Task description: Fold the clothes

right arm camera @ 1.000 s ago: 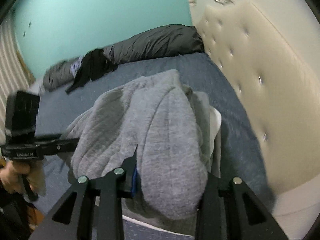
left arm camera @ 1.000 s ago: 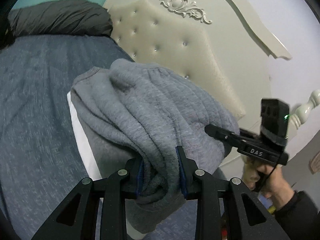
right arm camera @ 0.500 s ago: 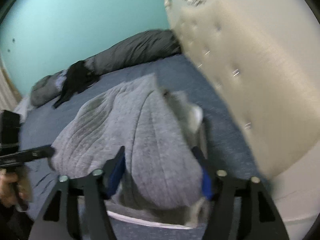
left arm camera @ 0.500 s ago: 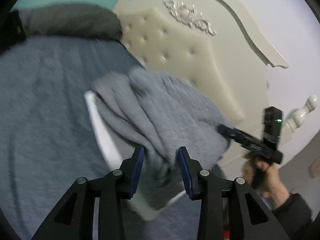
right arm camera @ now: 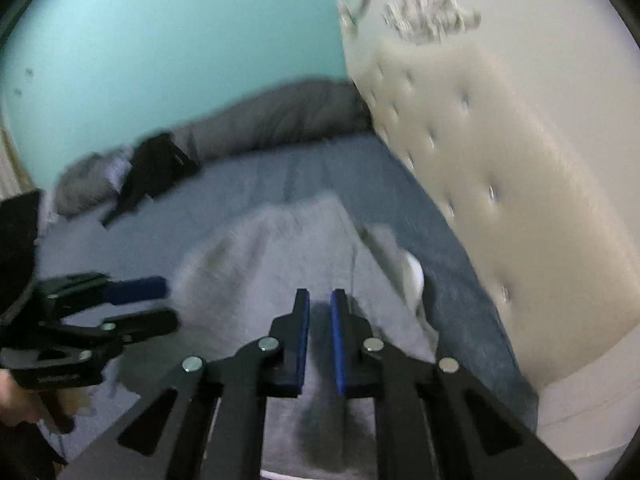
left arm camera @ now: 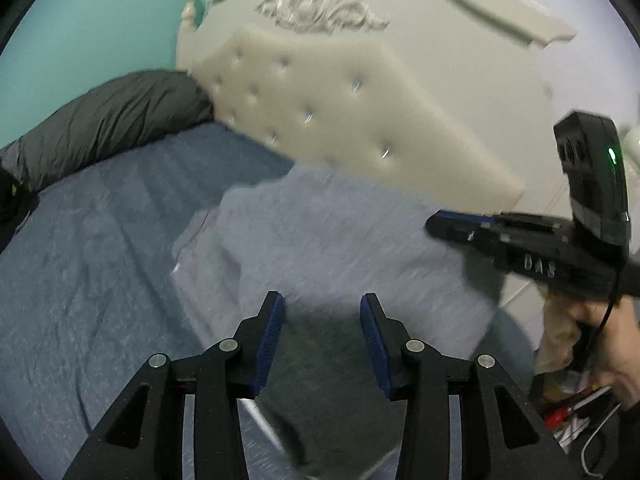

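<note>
Each wrist camera looks obliquely down along its own fingers, close above the bed (left arm camera: 80, 280); both views share the grey garment (left arm camera: 340, 248), tufted headboard (right arm camera: 500, 180) and opposite gripper.

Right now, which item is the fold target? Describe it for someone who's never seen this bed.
Start at the cream tufted headboard. On the blue bedspread right below it lies the light grey sweatshirt, the nearest garment, unlike the black clothing by the far dark pillow.
</note>
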